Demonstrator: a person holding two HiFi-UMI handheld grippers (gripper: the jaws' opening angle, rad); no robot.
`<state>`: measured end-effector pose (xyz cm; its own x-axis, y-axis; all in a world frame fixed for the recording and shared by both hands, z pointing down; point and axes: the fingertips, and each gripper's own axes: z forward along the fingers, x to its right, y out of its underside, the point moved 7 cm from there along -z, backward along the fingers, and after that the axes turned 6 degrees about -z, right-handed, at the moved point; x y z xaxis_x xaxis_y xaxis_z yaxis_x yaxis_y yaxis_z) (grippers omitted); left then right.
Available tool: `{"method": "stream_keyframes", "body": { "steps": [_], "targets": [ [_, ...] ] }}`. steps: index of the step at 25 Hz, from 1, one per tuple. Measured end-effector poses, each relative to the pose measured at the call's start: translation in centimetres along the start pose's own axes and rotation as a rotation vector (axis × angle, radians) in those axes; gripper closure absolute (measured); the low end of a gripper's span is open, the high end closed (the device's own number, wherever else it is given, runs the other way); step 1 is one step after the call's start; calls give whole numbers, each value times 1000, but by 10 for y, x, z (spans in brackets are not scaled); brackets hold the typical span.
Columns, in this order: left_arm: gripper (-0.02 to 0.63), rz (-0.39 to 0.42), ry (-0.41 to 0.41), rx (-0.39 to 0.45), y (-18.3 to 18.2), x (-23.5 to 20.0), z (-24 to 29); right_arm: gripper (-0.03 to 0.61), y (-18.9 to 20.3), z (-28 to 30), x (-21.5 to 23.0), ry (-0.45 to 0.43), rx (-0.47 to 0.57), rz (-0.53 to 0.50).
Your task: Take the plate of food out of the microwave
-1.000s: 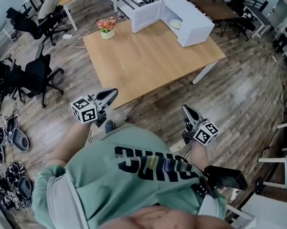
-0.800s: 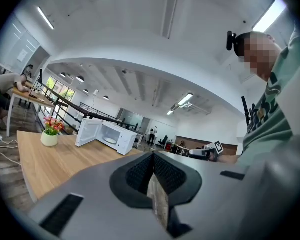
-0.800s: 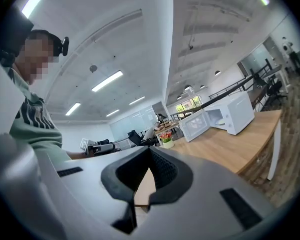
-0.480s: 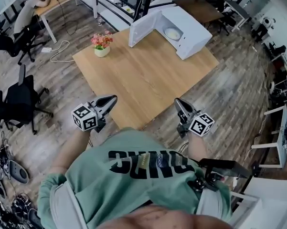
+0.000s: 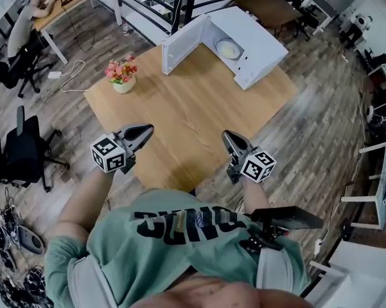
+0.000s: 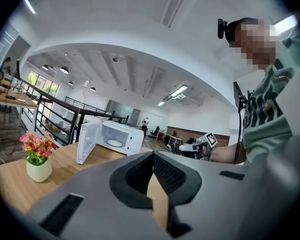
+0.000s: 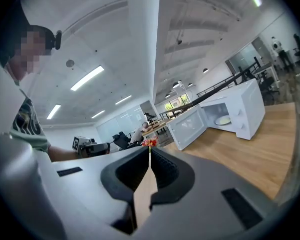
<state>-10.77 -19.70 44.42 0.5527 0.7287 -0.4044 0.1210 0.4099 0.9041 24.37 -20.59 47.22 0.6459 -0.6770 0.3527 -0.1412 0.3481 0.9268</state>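
Left gripper (image 5: pixel 148 129) and right gripper (image 5: pixel 227 136) hovering low in frame over near edge of table (image 5: pixel 180 108), both pointing toward microwave (image 5: pixel 260 37) at upper centre, likely lining up for reach. Both sets of jaws pressing together, gripping nothing. Door (image 5: pixel 180 43) standing open, giving access. Plate (image 5: pixel 228 47) sitting inside cavity: round, shallow, pale, food looking yellowish-white.

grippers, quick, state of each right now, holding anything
Left gripper: closed, holding nothing.
Right gripper: closed, holding nothing.
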Motion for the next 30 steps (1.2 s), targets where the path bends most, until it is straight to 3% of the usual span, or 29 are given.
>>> {"method": "stream_keyframes", "body": {
  "steps": [5,11,19,30],
  "targets": [
    [609,-5,-63,-13,-33,-39,66,572,-13,54,95,-46,23,3],
    [609,51,-2,-77,-62,-101,114,571,0,132,152,-13,52,95],
    [609,29,89,-84,-42,-166,208,571,15,194,242,166,137,361],
    [609,15,137,-128,-16,-247,321,479,30,281,380,230,322,699]
  ]
}}
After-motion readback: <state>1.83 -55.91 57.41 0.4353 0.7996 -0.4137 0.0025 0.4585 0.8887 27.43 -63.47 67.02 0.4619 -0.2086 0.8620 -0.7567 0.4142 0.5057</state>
